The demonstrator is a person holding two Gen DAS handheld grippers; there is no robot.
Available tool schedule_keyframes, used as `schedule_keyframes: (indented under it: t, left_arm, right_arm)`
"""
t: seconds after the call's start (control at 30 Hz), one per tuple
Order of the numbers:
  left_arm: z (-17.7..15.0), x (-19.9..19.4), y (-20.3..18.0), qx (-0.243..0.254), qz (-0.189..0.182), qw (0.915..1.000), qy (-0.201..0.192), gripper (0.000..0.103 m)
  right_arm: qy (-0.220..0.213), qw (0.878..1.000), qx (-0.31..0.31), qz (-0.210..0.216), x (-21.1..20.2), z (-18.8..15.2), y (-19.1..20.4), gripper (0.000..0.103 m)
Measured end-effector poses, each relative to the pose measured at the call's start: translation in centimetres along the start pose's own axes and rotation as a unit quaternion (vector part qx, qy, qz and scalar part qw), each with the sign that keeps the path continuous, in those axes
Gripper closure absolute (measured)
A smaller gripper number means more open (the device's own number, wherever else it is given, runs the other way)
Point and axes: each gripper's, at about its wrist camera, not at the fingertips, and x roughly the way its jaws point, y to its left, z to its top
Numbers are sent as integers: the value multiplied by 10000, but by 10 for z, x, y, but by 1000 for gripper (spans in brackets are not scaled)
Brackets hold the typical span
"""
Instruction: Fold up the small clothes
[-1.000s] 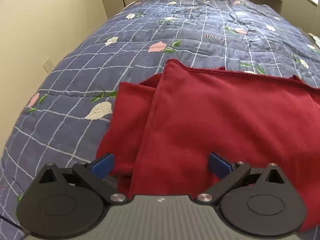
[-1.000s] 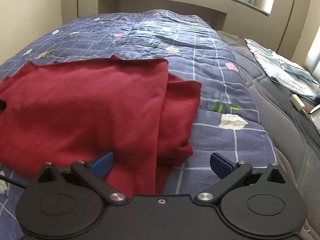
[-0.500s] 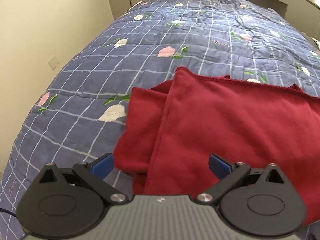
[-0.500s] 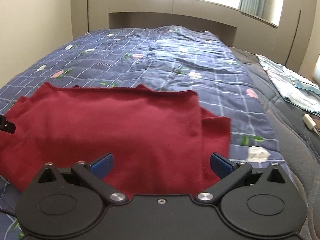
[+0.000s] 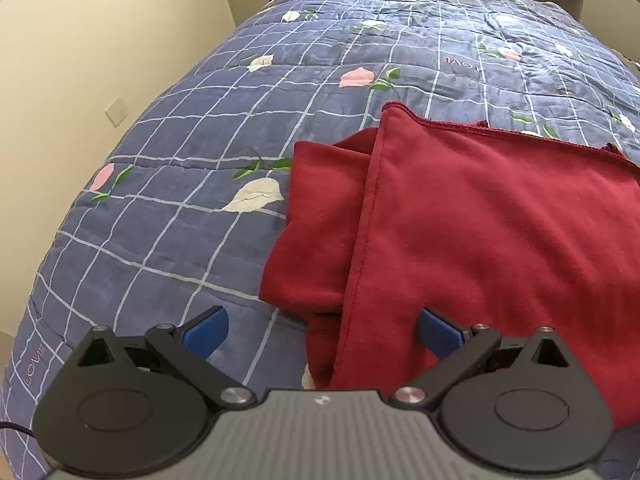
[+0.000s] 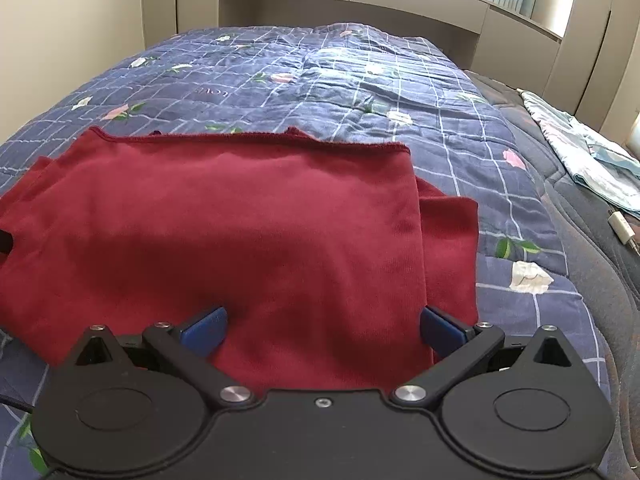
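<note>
A dark red garment (image 5: pixel 472 232) lies folded on the blue checked quilt (image 5: pixel 224 128), with a sleeve layer sticking out from under its left edge. In the right wrist view the same red garment (image 6: pixel 240 232) fills the middle, and a folded sleeve shows past its right edge. My left gripper (image 5: pixel 322 330) is open above the garment's near left corner, its blue pads (image 5: pixel 206 330) holding nothing. My right gripper (image 6: pixel 322 330) is open over the garment's near right part, also holding nothing.
The quilt (image 6: pixel 360 80) with a flower print covers the bed. A beige wall (image 5: pixel 80 60) runs along the left side. A light blue cloth (image 6: pixel 584 152) and a white plug (image 6: pixel 620 230) lie on the dark mattress at the right. A headboard (image 6: pixel 360 8) stands at the far end.
Both grippers have drawn back and up from the garment. The left view has shifted left, showing more quilt; the right view now shows the garment's whole far edge.
</note>
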Motion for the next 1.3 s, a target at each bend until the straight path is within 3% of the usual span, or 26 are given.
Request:
schedule_keyframes:
  t: [0.27,0.5,0.67,0.83,1.3]
  left_arm:
    - [6,-1,6,-10,-108,9999,15,0]
    - [4,-1,39,-644,-538,9964,-143,0]
    - [-2,6,56,-970,-703,9928,-54,0]
    - [-8,18,57,-1007,-835,9914,34,0]
    - [-3,34,58,-1771,-1070,9781,240,1]
  right_arm:
    - [-7,9996,-41,262,18,49,23,1]
    - [251,9992,-236,205,56,94,65,1]
    - [608,9973,-340,211,77,88,85,1]
    - [531,9978,-328,211,81,80,87,1]
    - [615,9952,-499,578,80,82,76,1]
